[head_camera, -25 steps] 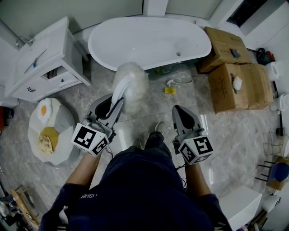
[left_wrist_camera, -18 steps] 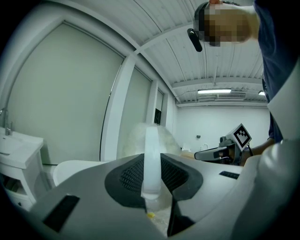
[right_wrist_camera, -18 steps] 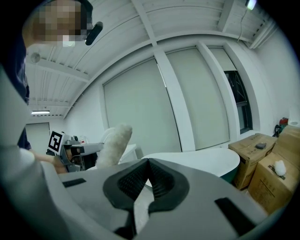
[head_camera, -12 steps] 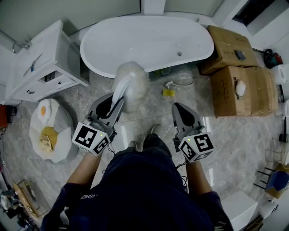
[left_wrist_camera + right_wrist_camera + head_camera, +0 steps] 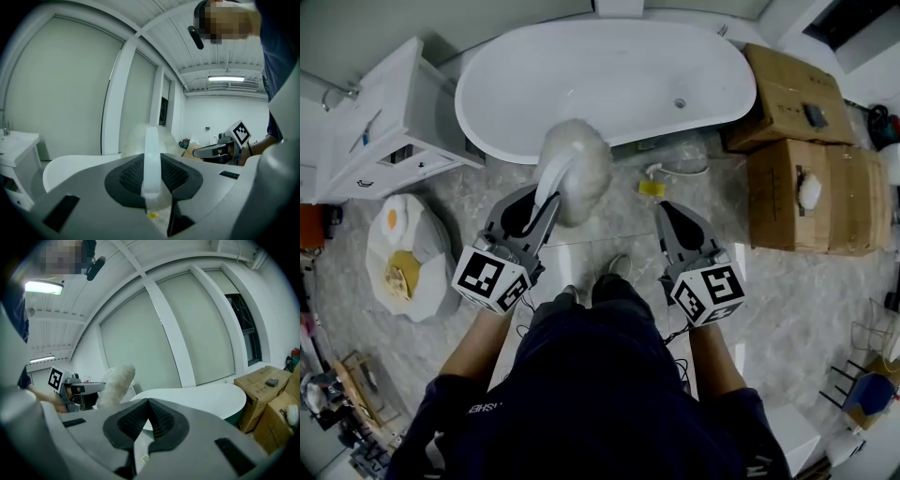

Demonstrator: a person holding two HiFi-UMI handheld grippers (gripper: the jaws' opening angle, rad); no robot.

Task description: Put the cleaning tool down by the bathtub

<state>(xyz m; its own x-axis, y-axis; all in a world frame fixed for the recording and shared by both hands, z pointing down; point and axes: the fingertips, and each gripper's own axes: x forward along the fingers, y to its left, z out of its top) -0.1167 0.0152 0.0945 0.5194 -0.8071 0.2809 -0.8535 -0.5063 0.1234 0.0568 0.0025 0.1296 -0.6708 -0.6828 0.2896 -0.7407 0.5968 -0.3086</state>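
The cleaning tool [image 5: 572,167] is a white duster with a fluffy head and a curved white handle [image 5: 546,183]. It is carried in the air, not set down. From the head view, the fluffy head lies over the near rim of the bathtub [image 5: 609,75], towards its left half. From so steep an angle it is hard to say whether the fluff touches that rim or hangs just clear of it.

The left tongs [image 5: 542,199] pinch the handle. In the left gripper view the white strip runs straight up between the two dark ribbed pads, which press on it from both sides, and the fluffy head stands beyond their tips.

The right tongs [image 5: 667,211] are level with the left ones and well apart from them. They point at the floor [image 5: 787,291] in front of the tub. In the right gripper view their pads are pressed together at the tips with nothing caught between them, and the bathtub shows pale beyond.

The tub lies crosswise along the far wall. A small yellow piece [image 5: 652,187] lies on the marble floor just before it. A white cabinet [image 5: 384,122] stands to the tub's left, and a round cushion [image 5: 403,262] printed with a fried egg sits on the floor in front of it. Cardboard boxes [image 5: 806,178] are stacked at the tub's right end. The person's shoes [image 5: 619,267] show between the two tongs.
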